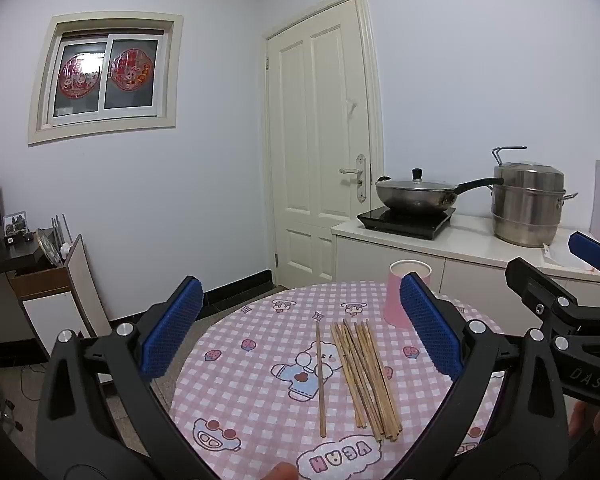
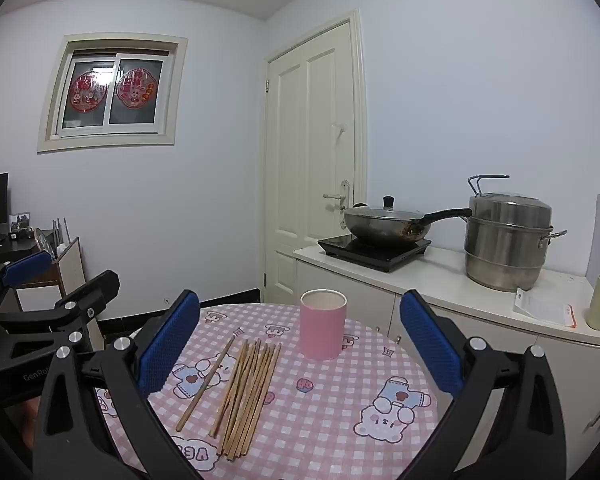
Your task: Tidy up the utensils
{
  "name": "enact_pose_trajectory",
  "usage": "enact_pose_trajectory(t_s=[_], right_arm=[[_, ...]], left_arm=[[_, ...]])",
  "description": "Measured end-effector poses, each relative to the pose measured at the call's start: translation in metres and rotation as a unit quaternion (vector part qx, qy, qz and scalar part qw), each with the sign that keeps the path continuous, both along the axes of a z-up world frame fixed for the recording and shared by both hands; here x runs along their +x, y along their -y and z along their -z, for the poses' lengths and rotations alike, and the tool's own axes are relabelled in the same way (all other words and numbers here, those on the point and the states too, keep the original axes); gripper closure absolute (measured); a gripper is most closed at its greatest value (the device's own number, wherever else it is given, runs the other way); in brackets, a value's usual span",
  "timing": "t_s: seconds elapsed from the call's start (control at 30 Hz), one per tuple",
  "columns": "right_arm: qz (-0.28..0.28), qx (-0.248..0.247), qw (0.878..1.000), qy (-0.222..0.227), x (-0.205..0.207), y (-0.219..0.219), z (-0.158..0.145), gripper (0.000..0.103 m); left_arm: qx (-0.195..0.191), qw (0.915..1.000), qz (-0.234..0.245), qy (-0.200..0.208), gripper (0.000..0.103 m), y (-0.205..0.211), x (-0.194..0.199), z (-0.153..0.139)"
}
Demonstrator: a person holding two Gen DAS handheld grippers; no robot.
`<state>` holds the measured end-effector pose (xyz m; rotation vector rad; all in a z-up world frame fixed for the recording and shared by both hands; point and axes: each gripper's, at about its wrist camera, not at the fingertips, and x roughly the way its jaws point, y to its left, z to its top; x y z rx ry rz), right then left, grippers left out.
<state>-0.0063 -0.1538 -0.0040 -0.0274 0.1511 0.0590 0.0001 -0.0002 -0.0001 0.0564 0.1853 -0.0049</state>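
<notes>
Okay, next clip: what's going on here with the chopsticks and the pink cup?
A person holds two grippers above a round table with a pink checked cloth. Both the left gripper and the right gripper are open and hold nothing. A bundle of wooden chopsticks lies flat on the cloth, with a single chopstick apart, beside it. The pink cup stands upright behind them and no chopstick is in it. Sorting has not begun.

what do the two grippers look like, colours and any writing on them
Both match: the left gripper and right gripper have glossy black plastic frames with triangular cut-outs and silver bolts. Their fingers carry blue, dimpled rubber pads. Pale lettering shows on the sides: "DAS" on the right one, "GenRo" on the left. No cables show.
</notes>
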Motion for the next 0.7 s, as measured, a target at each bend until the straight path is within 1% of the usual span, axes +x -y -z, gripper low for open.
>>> enact_pose_trajectory(t_s=[0.53,0.7], right_arm=[[-0.001,0.001,1.0,-0.004,-0.0002,-0.0004,-0.0024,0.006],[-0.002,0.0,1.0,-0.005,0.0014,0.0018,0.0014,0.006]], left_arm=[[-0.002,1.0,-0.001,-0.002,0.006,-0.0001,0.0,0.0],[-0.003,1.0,-0.001,-0.002,0.006,0.0001,-0.0001,-0.0001]])
